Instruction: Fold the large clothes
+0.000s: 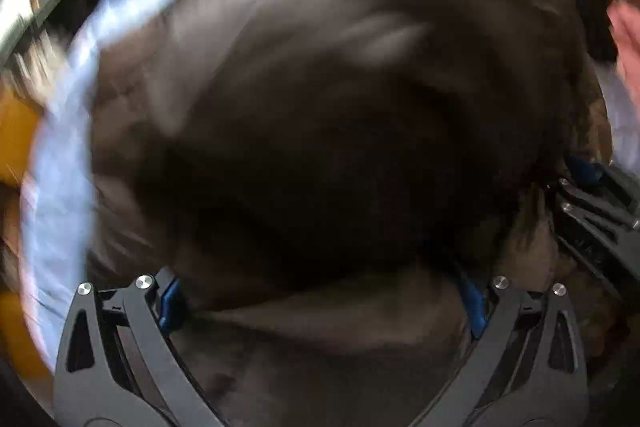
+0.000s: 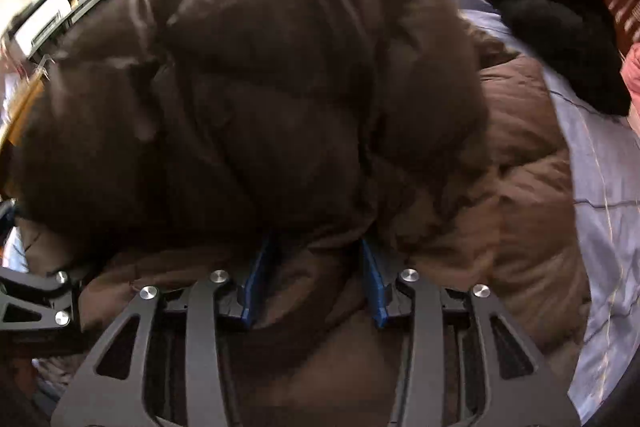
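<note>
A: What are the tongs doing?
B: Left tongs point(image 1: 320, 307) gape wide around the brown coat point(image 2: 280, 87); right tongs point(image 2: 316, 283) are parted too, coat bunched between and ahead.
A: Risk?
B: Unclamped, the puffy coat may slide across the bedsheet point(image 2: 600, 187).

Left gripper point(image 1: 320, 301), lower frame: two matte dark-grey metal arms with triangular cut-outs; round silver screws at their upper ends; blue finger pads point(image 1: 170, 303) on the inner faces; right gripper point(image 2: 316, 283), lower centre: same grey arms, silver screws, blue pads point(image 2: 256, 287).
</note>
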`<state>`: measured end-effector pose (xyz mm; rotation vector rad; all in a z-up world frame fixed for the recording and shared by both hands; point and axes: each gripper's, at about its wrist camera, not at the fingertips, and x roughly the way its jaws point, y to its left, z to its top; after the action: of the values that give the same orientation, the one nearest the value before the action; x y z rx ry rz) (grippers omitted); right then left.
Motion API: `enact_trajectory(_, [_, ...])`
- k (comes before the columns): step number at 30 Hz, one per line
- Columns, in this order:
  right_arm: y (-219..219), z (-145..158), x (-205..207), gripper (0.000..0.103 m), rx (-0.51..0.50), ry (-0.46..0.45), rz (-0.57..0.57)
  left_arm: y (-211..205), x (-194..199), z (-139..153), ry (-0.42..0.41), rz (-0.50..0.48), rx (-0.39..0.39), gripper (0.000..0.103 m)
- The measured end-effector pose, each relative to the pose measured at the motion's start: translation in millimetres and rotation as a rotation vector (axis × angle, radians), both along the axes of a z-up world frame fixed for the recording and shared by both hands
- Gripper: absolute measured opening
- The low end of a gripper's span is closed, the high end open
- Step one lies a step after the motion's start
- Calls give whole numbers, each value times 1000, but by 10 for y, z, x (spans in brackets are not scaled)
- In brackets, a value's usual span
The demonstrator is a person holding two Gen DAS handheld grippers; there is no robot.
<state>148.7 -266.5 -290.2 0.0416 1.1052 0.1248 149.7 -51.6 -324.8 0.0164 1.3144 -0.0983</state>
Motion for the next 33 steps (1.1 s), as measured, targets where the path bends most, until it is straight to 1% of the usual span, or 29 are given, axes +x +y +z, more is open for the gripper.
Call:
enact_trajectory(1, [23,-41,56,43,-15,8,6,98,75,-106,54,47,-70,101])
enact_trajectory(2, [52,-68,110,44,-19,13,5,144,124,-161,78,67,-101,101])
enact_trajectory(3, [69,-112,157,44,-17,17,0,163,175,-203,91,72,-113,101])
enact_trajectory(5, [65,-137,201,44,-23,26,-9,113,193,-183,66,56,-85,101])
enact_trajectory(6, [65,-102,198,44,-23,27,-15,102,175,-149,51,59,-77,101])
enact_trajectory(7, [67,-39,174,44,-17,29,-23,92,135,-70,23,70,-61,101])
enact_trajectory(9, [-30,172,104,45,53,12,-64,49,36,177,-59,73,-9,101])
enact_trajectory(10, [-88,334,51,46,95,-32,-85,23,-18,313,-108,65,12,101])
enact_trajectory(11, [-140,494,9,50,120,-90,-98,-11,-90,494,-175,55,35,101])
enact_trajectory(13, [-248,770,-57,55,141,-215,-133,-83,-187,748,-286,38,67,101])
enact_trajectory(14, [-296,863,-46,55,158,-254,-149,-134,-221,841,-333,28,86,101])
enact_trajectory(15, [-332,915,-17,55,180,-273,-158,-210,-236,904,-376,10,114,101])
enact_trajectory(16, [-354,939,33,55,200,-276,-156,-254,-235,910,-387,-5,125,100])
enact_trajectory(17, [-356,940,107,55,213,-259,-141,-309,-235,895,-384,-20,134,90])
enact_trajectory(18, [-365,907,180,53,206,-243,-132,-381,-210,819,-355,-50,149,66])
enact_trajectory(19, [-353,885,217,51,200,-232,-125,-468,-149,721,-306,-77,171,54])
enact_trajectory(20, [-344,860,231,46,199,-224,-121,-540,-114,564,-240,-103,174,43])
enact_trajectory(21, [-339,812,258,45,202,-210,-111,-586,-85,457,-204,-110,162,42])
enact_trajectory(22, [-320,766,289,44,207,-197,-101,-603,-38,383,-187,-110,166,42])
enact_trajectory(23, [-315,766,226,43,204,-191,-102,-631,-16,301,-181,-122,189,42])
enact_trajectory(24, [-285,766,247,43,189,-187,-101,-645,14,251,-168,-131,190,42])
enact_trajectory(25, [-277,792,270,43,179,-186,-97,-627,50,220,-149,-124,179,42])
enact_trajectory(28, [-111,877,423,43,156,-189,-39,-560,154,152,-83,-74,103,42])
enact_trajectory(29, [-3,896,546,43,130,-187,-4,-534,185,150,-70,-67,88,42])
enact_trajectory(30, [107,867,705,43,95,-160,24,-505,212,155,-64,-63,81,42])
enact_trajectory(31, [167,820,821,43,59,-129,25,-494,235,150,-62,-60,73,42])
enact_trajectory(33, [284,475,1142,43,-87,-24,2,-420,276,127,-67,-72,70,43])
